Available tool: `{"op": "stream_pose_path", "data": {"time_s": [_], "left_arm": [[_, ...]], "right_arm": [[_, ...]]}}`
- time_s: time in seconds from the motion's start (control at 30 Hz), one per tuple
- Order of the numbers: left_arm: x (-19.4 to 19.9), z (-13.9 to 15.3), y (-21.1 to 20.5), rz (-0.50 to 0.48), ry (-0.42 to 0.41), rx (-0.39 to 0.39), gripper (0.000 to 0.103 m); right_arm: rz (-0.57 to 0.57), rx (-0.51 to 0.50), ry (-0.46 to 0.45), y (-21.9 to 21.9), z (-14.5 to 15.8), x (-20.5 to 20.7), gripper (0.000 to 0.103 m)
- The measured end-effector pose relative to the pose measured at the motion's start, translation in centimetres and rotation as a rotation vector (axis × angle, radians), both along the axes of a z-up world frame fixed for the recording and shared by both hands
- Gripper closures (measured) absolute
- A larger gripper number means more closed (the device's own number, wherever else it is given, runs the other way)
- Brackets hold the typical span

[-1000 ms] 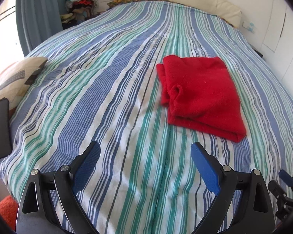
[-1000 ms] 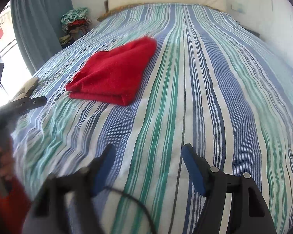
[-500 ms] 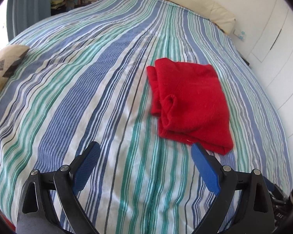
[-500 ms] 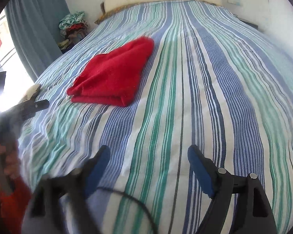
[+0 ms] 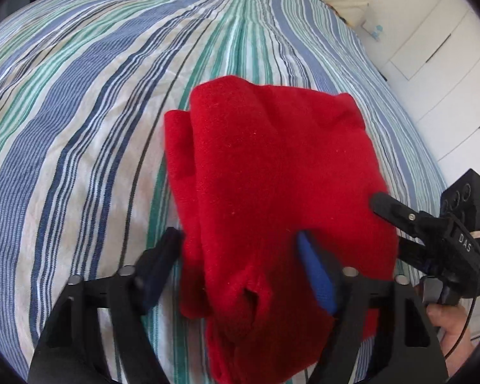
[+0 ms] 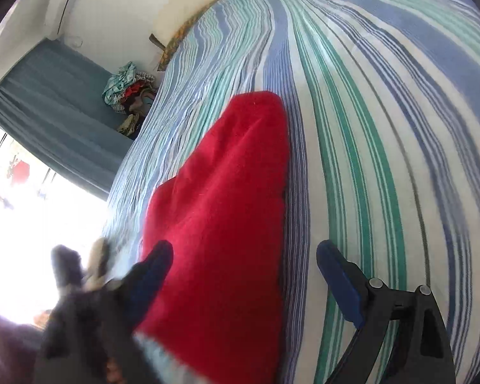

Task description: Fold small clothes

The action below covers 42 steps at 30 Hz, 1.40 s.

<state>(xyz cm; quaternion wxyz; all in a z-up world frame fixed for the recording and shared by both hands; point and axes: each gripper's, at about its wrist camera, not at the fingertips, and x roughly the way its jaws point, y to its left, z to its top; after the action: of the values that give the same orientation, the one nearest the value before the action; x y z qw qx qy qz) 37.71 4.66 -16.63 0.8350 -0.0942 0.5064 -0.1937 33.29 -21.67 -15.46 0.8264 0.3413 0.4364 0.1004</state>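
A folded red fleece garment (image 5: 272, 176) lies on the striped bedspread (image 5: 80, 112). My left gripper (image 5: 240, 262) is open and straddles the garment's near edge; the cloth lies over its right blue pad (image 5: 316, 275). My right gripper (image 6: 243, 272) is open, with the garment (image 6: 227, 208) between its fingers at its near end. The right gripper also shows in the left wrist view (image 5: 425, 230) at the garment's right side.
A pile of clothes (image 6: 131, 92) sits by the blue curtain (image 6: 57, 108) at the bed's far left corner. White cupboard doors (image 5: 448, 64) stand to the right of the bed. A bright window (image 6: 22, 224) is at the left.
Both grippers have moved forward from the bed's near edge up to the red garment, which now lies between their open fingers.
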Motion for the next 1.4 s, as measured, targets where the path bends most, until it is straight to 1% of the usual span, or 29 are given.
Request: {"op": "stream_pose_path", "data": {"time_s": [0.03, 0.07, 0.1, 0.13, 0.2, 0.3, 0.37, 0.4, 0.43, 0.47, 0.5, 0.57, 0.6, 0.63, 0.67, 0.7, 0.73, 0.77, 0.8, 0.83, 0.9, 0.93, 0.97, 1.03, 1.1, 1.17, 1.2, 1.3, 1.4], "left_arm": [[0.0, 0.1, -0.7, -0.005, 0.002, 0.038, 0.076], [-0.2, 0.7, -1.1, 0.001, -0.018, 0.062, 0.081], [-0.3, 1.4, -1.3, 0.001, -0.025, 0.066, 0.082], [-0.5, 2.3, -1.4, 0.001, -0.034, 0.062, 0.083], [-1.2, 4.5, -1.6, -0.01, -0.077, 0.03, 0.083], [-2.1, 8.3, -2.4, -0.03, -0.147, -0.008, 0.083], [-2.7, 10.6, -2.8, -0.044, -0.198, -0.022, 0.083], [-3.1, 11.4, -3.0, -0.049, -0.209, -0.028, 0.083], [-3.2, 11.8, -3.4, -0.052, -0.21, -0.031, 0.082], [-3.2, 11.7, -3.9, -0.053, -0.201, -0.024, 0.078], [-3.0, 11.0, -4.5, -0.053, -0.178, -0.004, 0.074], [-3.1, 8.3, -5.0, -0.039, -0.13, 0.075, 0.057], [-3.5, 6.8, -5.0, -0.03, -0.111, 0.137, 0.057], [-4.4, 5.5, -4.7, -0.022, -0.1, 0.199, 0.057], [-5.7, 4.7, -4.2, -0.023, -0.102, 0.245, 0.057], [-7.3, 4.2, -3.4, -0.027, -0.118, 0.273, 0.056], [-9.2, 4.1, -2.6, -0.021, -0.141, 0.298, 0.048], [-11.1, 4.2, -1.7, -0.007, -0.165, 0.328, 0.029], [-13.0, 4.5, -1.0, 0.013, -0.193, 0.362, 0.019], [-15.1, 5.0, -0.6, 0.034, -0.227, 0.399, 0.004], [-19.1, 6.1, -0.2, 0.063, -0.284, 0.452, 0.001], [-20.6, 6.6, -0.1, 0.071, -0.287, 0.47, 0.001], [-21.6, 7.2, -0.2, 0.079, -0.27, 0.488, 0.001], [-23.7, 8.3, -0.3, 0.098, -0.227, 0.532, 0.001], [-25.9, 9.8, -0.3, 0.104, -0.259, 0.566, 0.001], [-27.0, 11.5, -0.3, 0.101, -0.266, 0.554, 0.001], [-27.5, 12.2, -0.3, 0.091, -0.247, 0.532, 0.001], [-27.9, 13.8, 0.1, 0.063, -0.191, 0.441, 0.001], [-28.7, 15.0, 0.5, 0.081, -0.196, 0.407, 0.001]], "right_arm": [[0.009, 0.024, 0.013, 0.5, -1.0, 0.8, 0.032], [0.033, 0.041, 0.019, 1.4, -1.6, 1.3, 0.043], [0.055, 0.018, 0.036, 2.3, -1.9, 1.7, 0.063], [0.059, -0.053, 0.049, 3.2, -1.5, 1.9, 0.067], [0.079, -0.139, 0.005, 4.2, 0.8, 1.7, 0.071], [0.121, -0.264, -0.109, 5.0, 5.8, 0.8, 0.072], [0.133, -0.305, -0.181, 4.7, 9.2, 0.3, 0.072], [0.134, -0.319, -0.208, 4.5, 10.8, 0.1, 0.072], [0.132, -0.328, -0.228, 4.1, 12.2, 0.0, 0.072], [0.126, -0.332, -0.237, 3.7, 13.1, 0.0, 0.072], [0.115, -0.33, -0.235, 3.1, 13.6, 0.1, 0.07], [0.089, -0.321, -0.193, 1.9, 13.1, 0.5, 0.062], [0.079, -0.32, -0.151, 1.3, 12.2, 0.6, 0.049], [0.071, -0.332, -0.095, 0.7, 10.9, 0.6, 0.031], [0.059, -0.361, -0.038, 0.0, 9.5, 0.2, 0.026], [0.042, -0.397, 0.005, -1.0, 8.5, -0.7, 0.026], [0.028, -0.431, 0.03, -1.5, 7.7, -2.0, 0.026], [0.023, -0.461, 0.041, -2.0, 7.2, -3.6, 0.026], [0.021, -0.494, 0.048, -2.4, 7.0, -5.5, 0.025], [0.014, -0.535, 0.052, -2.4, 7.0, -7.4, 0.02], [0.02, -0.602, 0.054, -1.8, 7.7, -11.1, 0.014], [0.031, -0.621, 0.055, -1.1, 8.1, -13.2, 0.012], [0.042, -0.631, 0.064, -0.3, 8.6, -15.2, 0.011], [0.057, -0.618, 0.07, 1.3, 10.0, -18.6, 0.011], [0.064, -0.596, 0.062, 2.5, 11.7, -21.8, 0.009], [0.071, -0.598, 0.042, 3.7, 13.4, -24.3, 0.003], [0.071, -0.61, 0.031, 4.5, 13.9, -25.5, 0.002], [0.082, -0.67, 0.053, 5.9, 14.7, -27.3, 0.002], [0.078, -0.725, 0.056, 6.6, 15.8, -28.1, 0.002]]}}
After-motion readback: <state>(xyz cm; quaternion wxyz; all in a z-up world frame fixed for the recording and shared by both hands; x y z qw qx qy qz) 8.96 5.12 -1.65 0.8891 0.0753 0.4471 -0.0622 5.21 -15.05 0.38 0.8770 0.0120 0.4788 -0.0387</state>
